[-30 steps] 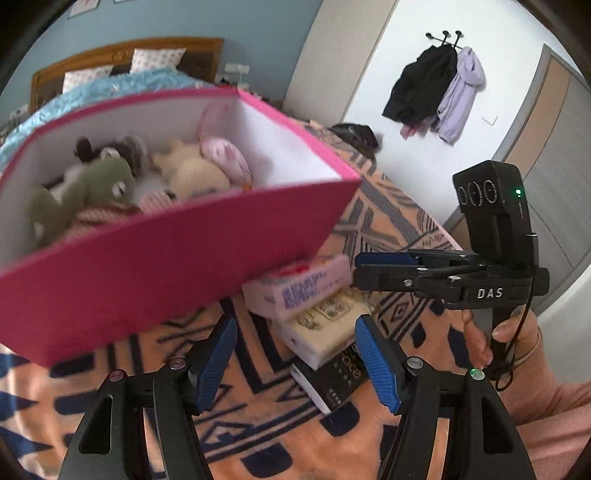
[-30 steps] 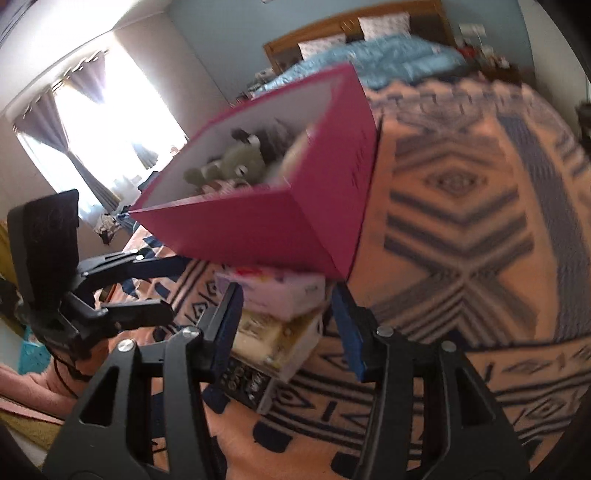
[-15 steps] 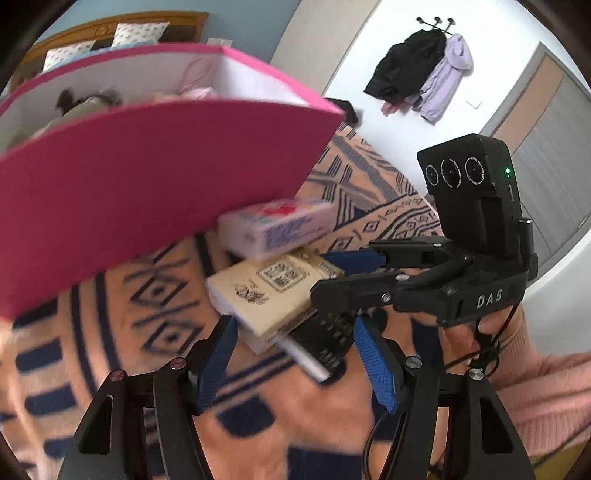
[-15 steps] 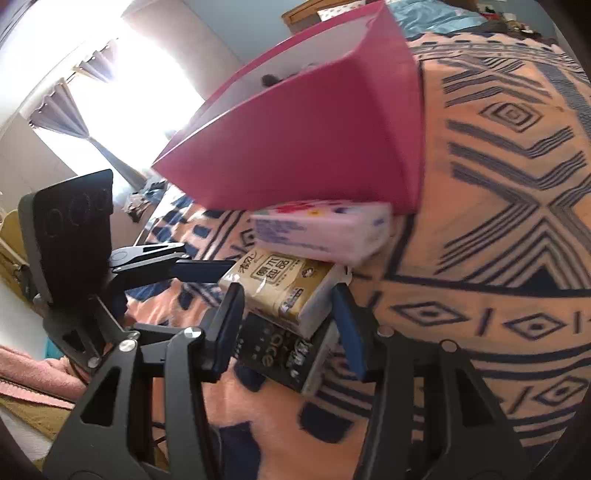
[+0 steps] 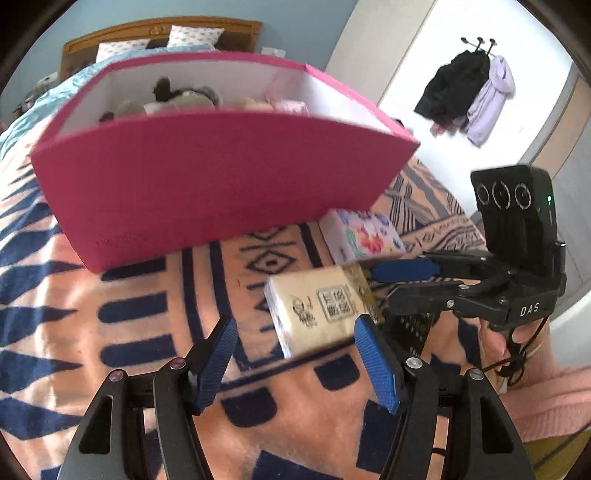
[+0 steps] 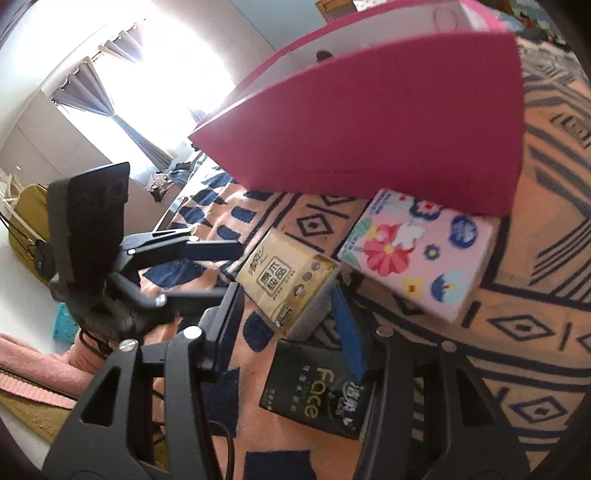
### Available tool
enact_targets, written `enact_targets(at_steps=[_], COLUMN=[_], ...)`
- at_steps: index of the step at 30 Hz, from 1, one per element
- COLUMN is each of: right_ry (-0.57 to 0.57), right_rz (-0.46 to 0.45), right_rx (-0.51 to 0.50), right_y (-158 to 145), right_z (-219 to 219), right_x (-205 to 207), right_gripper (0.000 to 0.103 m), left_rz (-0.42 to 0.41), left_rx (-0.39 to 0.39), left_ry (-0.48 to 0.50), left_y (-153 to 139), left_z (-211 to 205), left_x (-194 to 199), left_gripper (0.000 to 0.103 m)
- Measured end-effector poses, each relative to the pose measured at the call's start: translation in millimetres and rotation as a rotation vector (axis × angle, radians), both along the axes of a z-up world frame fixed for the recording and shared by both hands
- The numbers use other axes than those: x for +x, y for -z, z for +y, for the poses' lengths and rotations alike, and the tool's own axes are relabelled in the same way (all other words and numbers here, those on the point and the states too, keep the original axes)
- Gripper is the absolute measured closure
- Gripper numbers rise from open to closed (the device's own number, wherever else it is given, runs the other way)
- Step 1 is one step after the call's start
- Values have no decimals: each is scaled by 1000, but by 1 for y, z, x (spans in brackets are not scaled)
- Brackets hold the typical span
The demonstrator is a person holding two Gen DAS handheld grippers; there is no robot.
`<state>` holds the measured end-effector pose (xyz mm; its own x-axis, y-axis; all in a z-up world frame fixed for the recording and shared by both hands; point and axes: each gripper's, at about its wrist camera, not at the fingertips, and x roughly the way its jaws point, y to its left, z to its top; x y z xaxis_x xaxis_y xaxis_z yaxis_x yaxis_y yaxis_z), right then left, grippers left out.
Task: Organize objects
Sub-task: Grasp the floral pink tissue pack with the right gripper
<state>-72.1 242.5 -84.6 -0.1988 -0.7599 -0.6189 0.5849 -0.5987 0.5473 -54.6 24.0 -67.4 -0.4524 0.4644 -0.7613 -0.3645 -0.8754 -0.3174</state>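
Just in front of the pink box (image 5: 221, 192) on the patterned blanket (image 5: 110, 314) lie three tissue packs: a floral one (image 6: 417, 254) touching the box, a tan one (image 6: 288, 280) beside it, a black one (image 6: 317, 395) nearest. They look light, soft and slippery-wrapped; best squeezed across the short sides. Left gripper (image 5: 295, 354) and right gripper (image 6: 288, 325) both stand half open, empty. Several plush toys (image 5: 184, 101) sit inside the box.

You're in a home bedroom. Bed with wooden headboard (image 5: 162, 31), two patterned pillows (image 5: 194, 35) and a light blue quilt (image 5: 55, 88) at the back. Patterned orange-and-navy blanket (image 5: 140, 314) underneath. Coats (image 5: 469, 92) hang on wall hooks beside a wooden door (image 5: 565, 122). Curtained window (image 6: 155, 85) on the other side, yellow bag (image 6: 29, 221) nearby.
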Motion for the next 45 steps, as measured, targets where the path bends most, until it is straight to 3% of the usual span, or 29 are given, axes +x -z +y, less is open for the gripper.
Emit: enact_targets(at_steps=[10, 14, 20, 27, 30, 36, 45], right_ry=[211, 251, 279, 279, 282, 268, 268], right_rz=[49, 20, 7, -16, -15, -20, 49], right_rx=[24, 42, 32, 23, 23, 24, 50], right_y=[-14, -4, 4, 12, 13, 12, -6], right_z=[51, 54, 59, 59, 60, 58, 53], right_x=[-22, -30, -38, -46, -44, -39, -24], right_gripper=[51, 51, 51, 52, 60, 62, 62], left_rz=[43, 31, -43, -75, -69, -67, -23], left_rx=[13, -31, -27, 0, -8, 4, 31], left_ry=[104, 127, 111, 140, 136, 104, 114], left_y=[-11, -5, 10, 12, 11, 13, -5], left_z=[55, 79, 84, 92, 94, 90, 89], left_x=[-24, -38, -54, -50, -50, -53, -40], left_gripper=[37, 49, 61, 63, 63, 67, 69])
